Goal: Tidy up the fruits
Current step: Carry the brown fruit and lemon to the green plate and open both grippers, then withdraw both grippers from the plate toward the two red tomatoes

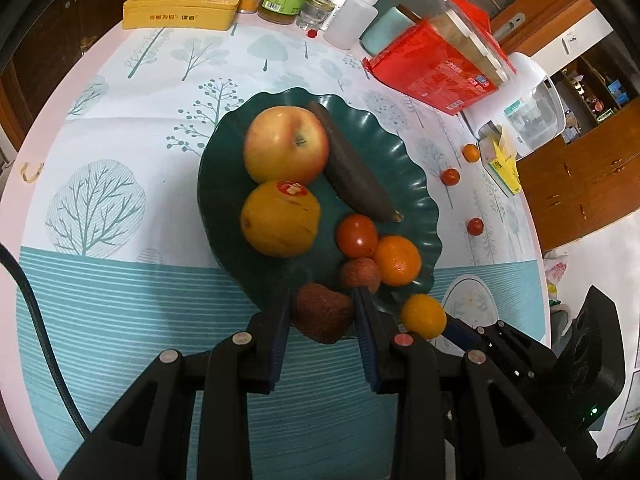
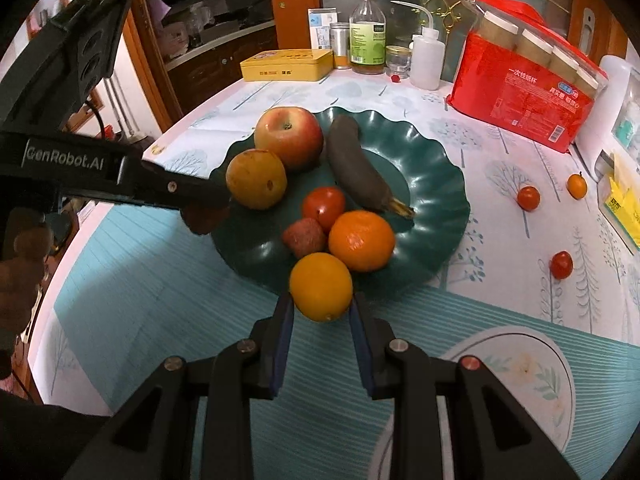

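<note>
Left tongs (image 1: 322, 316) pinching a rough, dark reddish-brown lychee-like fruit (image 1: 322, 314) between blue-padded fingers (image 1: 280, 332), just over the near rim of the scalloped dark green plate (image 1: 416, 196). Right tongs (image 2: 322, 300) clamped on a small round yellow-orange citrus (image 2: 321, 286), likewise at the plate's near rim, just beside the left pair.

On the plate: a red-yellow apple (image 1: 286, 144) at the far side, a big yellow-orange with a red sticker (image 1: 280, 220) touching it on the near side, a blackened banana (image 1: 356, 172) lying alongside the apple, then a red tomato (image 1: 356, 235), a bright orange mandarin (image 1: 397, 260) and a pinkish rough lychee (image 1: 360, 274) clustered together near the front.

Toward the right edge of the bench (image 1: 120, 300), well apart from the plate: two cherry tomatoes (image 1: 450, 177) (image 1: 475, 226) and one small orange kumquat (image 1: 471, 152). At the far edge, a yellow tin (image 1: 182, 6) and a red packet of paper cups (image 1: 436, 68).
</note>
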Demonstrator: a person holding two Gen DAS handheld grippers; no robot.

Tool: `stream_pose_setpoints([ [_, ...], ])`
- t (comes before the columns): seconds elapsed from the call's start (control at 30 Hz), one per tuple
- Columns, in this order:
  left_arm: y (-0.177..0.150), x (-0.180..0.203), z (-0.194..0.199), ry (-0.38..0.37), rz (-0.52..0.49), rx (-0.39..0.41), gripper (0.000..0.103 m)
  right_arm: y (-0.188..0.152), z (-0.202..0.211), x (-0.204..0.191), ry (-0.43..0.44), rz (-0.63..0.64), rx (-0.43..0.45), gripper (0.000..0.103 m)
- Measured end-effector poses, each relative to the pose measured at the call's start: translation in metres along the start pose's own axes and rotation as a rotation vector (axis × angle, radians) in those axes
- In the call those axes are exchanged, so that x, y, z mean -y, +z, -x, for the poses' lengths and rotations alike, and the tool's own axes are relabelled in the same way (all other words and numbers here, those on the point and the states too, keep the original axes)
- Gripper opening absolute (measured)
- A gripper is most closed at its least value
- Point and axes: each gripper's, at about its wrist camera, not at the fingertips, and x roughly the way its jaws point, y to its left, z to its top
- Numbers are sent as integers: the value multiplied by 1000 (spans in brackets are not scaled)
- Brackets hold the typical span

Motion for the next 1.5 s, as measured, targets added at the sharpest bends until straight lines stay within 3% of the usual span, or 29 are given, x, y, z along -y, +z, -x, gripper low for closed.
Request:
stream_pose_setpoints([
  [0.27, 5, -4, -11, -38, -6, -21, 31, 8, -14, -3, -31, -51, -18, 29],
  [0.33, 4, -2, -13, -35, -10, -31, 51, 10, -16, -3, -45, -64, -20, 29],
  [0.37, 4, -1, -12, -37, -16, -27, 54, 10, -16, -3, -47, -69, -21, 31],
  [0.5, 4, 0, -10, -18, -17, -30, 57, 10, -12, -2, -60, -77, -14, 48],
  [0.83, -4, 8, -12, 5, -9, -57, 64, -7, -7, 10, -71, -148, -69, 49],
  [1.1, -22, 45, -17, -37, -66, -97, 67, -39, 5, 40, -116, -245, -143, 49],
  [1.17, -26, 56, -20, -26, -79, -107, 72, -45, 8, 50, -127, -264, -165, 49],
  [1.5, -20, 104, -27, 39, -103, -110, 77, -58, 30, 112, -137, -382, -228, 49],
])
